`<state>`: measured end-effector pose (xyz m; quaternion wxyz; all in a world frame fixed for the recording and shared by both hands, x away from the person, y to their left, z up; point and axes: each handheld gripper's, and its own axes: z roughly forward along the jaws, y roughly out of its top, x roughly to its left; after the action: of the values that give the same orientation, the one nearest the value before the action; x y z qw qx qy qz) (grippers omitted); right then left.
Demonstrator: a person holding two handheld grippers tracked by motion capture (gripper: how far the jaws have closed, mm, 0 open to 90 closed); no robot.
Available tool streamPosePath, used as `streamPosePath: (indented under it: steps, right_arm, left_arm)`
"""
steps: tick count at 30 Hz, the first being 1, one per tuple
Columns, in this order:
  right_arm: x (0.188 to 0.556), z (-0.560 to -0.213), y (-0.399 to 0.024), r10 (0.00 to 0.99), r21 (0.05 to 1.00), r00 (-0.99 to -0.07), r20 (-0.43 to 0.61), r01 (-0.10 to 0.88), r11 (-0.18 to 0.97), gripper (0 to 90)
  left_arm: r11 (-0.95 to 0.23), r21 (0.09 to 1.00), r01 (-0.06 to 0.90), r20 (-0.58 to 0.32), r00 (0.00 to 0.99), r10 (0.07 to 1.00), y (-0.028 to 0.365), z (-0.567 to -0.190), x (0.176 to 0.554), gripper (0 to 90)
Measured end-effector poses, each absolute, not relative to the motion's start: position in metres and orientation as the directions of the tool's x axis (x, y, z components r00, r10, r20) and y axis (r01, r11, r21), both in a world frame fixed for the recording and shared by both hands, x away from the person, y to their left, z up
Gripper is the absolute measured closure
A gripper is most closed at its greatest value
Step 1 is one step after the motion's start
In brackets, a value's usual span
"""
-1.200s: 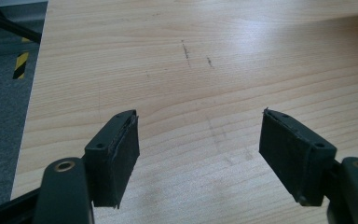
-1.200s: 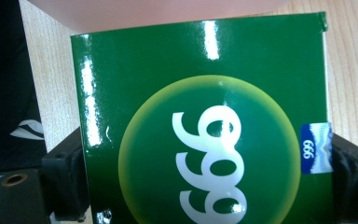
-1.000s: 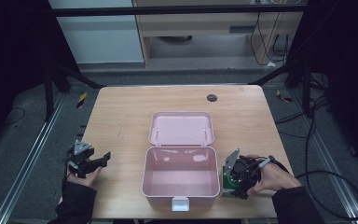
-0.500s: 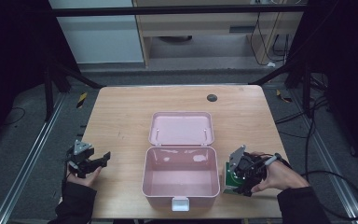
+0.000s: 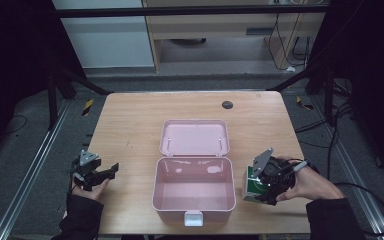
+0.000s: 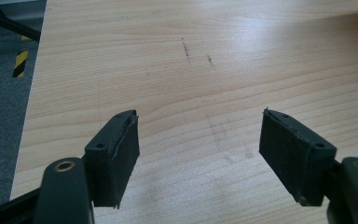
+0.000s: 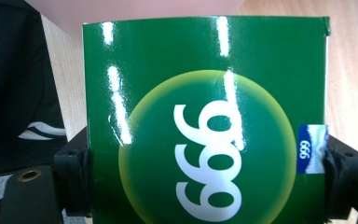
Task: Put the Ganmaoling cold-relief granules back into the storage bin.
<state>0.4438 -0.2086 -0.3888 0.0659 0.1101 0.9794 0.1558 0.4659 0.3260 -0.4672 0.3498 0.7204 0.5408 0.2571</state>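
Observation:
A pink lidded box (image 5: 194, 200) stands open in the middle of the wooden table (image 5: 130, 125), its lid (image 5: 194, 138) laid back flat. Just right of the box my right gripper (image 5: 260, 186) is shut on a green carton (image 5: 252, 185). In the right gripper view the green carton (image 7: 205, 121) is clamped between both pads, with a yellow-green disc and white "999" upside down. My left gripper (image 5: 105, 172) rests at the table's left edge, open. In the left gripper view its pads (image 6: 116, 156) stand wide apart over bare wood, nothing between them.
A small dark round spot (image 5: 227, 104) lies near the table's far edge. Dark frame bars and cables surround the table. The pink box's latch (image 5: 193, 218) faces the person.
The right gripper with the green carton has shifted slightly right, away from the box's side. The left gripper has not moved.

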Motion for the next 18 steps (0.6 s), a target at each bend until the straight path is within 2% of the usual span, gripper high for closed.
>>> streamPosePath:
  steps: [18]
  right_arm:
    - [0.443, -0.338, -0.211, 0.223, 0.336, -0.966, -0.132, 0.168, 0.927, 16.2]
  left_arm:
    - [-0.17, 0.782, 0.6, -0.009, 0.283, 0.959, 0.326, -0.467, 0.466, 27.7]
